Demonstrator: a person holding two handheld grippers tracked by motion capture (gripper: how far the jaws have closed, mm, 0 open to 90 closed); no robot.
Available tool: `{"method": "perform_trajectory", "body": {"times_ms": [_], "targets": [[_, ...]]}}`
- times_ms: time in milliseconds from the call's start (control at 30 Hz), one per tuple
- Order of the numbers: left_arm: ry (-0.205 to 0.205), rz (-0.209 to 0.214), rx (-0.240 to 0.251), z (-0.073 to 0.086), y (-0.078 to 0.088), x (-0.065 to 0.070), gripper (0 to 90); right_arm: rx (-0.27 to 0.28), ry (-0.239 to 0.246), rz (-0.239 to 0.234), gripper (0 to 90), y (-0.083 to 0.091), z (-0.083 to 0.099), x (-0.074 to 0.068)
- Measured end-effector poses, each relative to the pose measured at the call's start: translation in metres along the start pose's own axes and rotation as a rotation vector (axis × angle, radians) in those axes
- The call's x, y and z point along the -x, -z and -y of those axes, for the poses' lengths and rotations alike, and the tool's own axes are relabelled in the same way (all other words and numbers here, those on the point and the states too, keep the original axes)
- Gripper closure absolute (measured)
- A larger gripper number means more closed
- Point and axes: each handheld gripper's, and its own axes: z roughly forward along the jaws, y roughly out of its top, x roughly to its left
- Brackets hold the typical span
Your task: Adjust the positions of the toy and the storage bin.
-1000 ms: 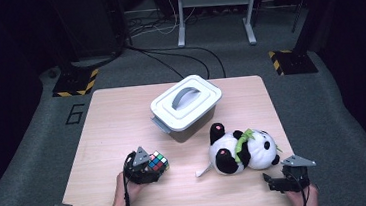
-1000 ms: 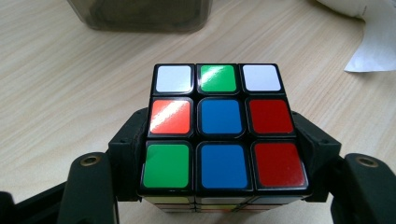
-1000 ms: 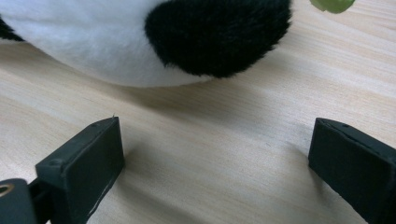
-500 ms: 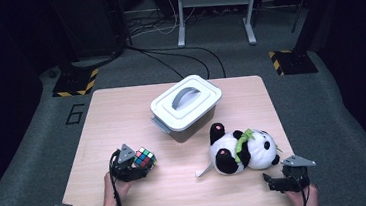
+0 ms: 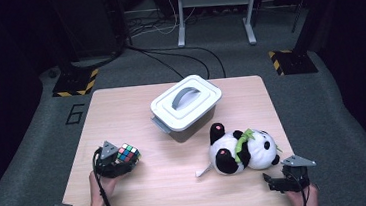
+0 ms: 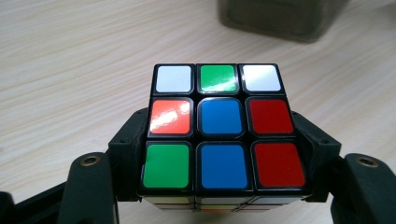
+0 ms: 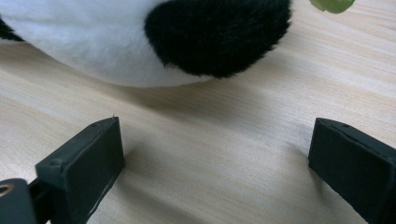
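Note:
My left gripper [image 5: 123,161] is shut on a puzzle cube [image 5: 128,154] with coloured stickers, held just over the left front of the wooden table [image 5: 121,113]. In the left gripper view the cube [image 6: 222,130] sits squarely between the two black jaws, its white, green, blue and red face toward the camera. A plush panda [image 5: 243,150] lies on its side at the right front. My right gripper [image 5: 273,183] rests on the table just in front of the panda, jaws wide apart with bare wood between them; the panda's white and black fur [image 7: 154,42] is close ahead.
A white lidded box [image 5: 186,107] with a grey handle stands at the middle of the table, its grey base [image 6: 280,18] ahead of the cube. A small white tag [image 5: 203,171] lies beside the panda. Black floor stands and cables lie beyond the table's far edge.
My left gripper has carried the cube leftward across the table and a little away from the front edge. The right gripper, the panda and the box have stayed put.

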Motion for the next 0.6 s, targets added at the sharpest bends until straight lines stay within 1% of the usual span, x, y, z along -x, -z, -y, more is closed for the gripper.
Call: {"method": "perform_trajectory", "body": {"times_ms": [33, 67, 100, 133, 167, 200, 233, 267, 400, 467, 533, 567, 600], "targets": [[0.018, -0.014, 0.004, 0.001, 0.000, -0.006, 34.2, 0.000, 0.000, 0.000, 2.5, 0.000, 0.000, 0.000], [0.018, -0.014, 0.004, 0.001, 0.000, -0.006, 34.2, 0.000, 0.000, 0.000, 2.5, 0.000, 0.000, 0.000], [0.033, -0.028, 0.005, 0.002, 0.002, -0.014, 34.2, 0.000, 0.000, 0.000, 2.5, 0.000, 0.000, 0.000], [0.033, -0.028, 0.005, 0.002, 0.002, -0.014, 34.2, 0.000, 0.000, 0.000, 2.5, 0.000, 0.000, 0.000], [0.039, -0.041, 0.003, 0.002, 0.002, -0.019, 34.2, 0.000, 0.000, 0.000, 2.5, 0.000, 0.000, 0.000], [0.045, -0.046, 0.005, 0.003, 0.002, -0.021, 34.2, 0.000, 0.000, 0.000, 2.5, 0.000, 0.000, 0.000], [0.057, -0.053, 0.006, 0.003, 0.002, -0.026, 34.2, 0.000, 0.000, 0.000, 2.5, 0.000, 0.000, 0.000], [0.062, -0.053, -0.001, 0.004, 0.003, -0.030, 34.2, 0.000, 0.000, 0.000, 2.5, 0.000, 0.000, 0.000], [0.085, -0.074, 0.001, 0.005, 0.002, -0.039, 34.2, 0.000, 0.000, 0.000, 2.5, 0.000, 0.000, 0.000], [0.091, -0.087, 0.006, 0.005, 0.001, -0.043, 34.2, 0.000, 0.000, 0.000, 2.5, 0.000, 0.000, 0.000], [0.095, -0.091, -0.003, 0.004, 0.001, -0.047, 34.2, 0.000, 0.000, 0.000, 2.5, 0.000, 0.000, 0.000], [0.104, -0.096, -0.001, 0.004, 0.000, -0.050, 34.2, 0.000, 0.000, 0.001, 2.5, 0.000, 0.000, 0.000], [0.103, -0.104, -0.001, 0.004, 0.000, -0.052, 34.2, 0.000, -0.001, 0.001, 2.5, 0.000, 0.000, 0.000]]}}
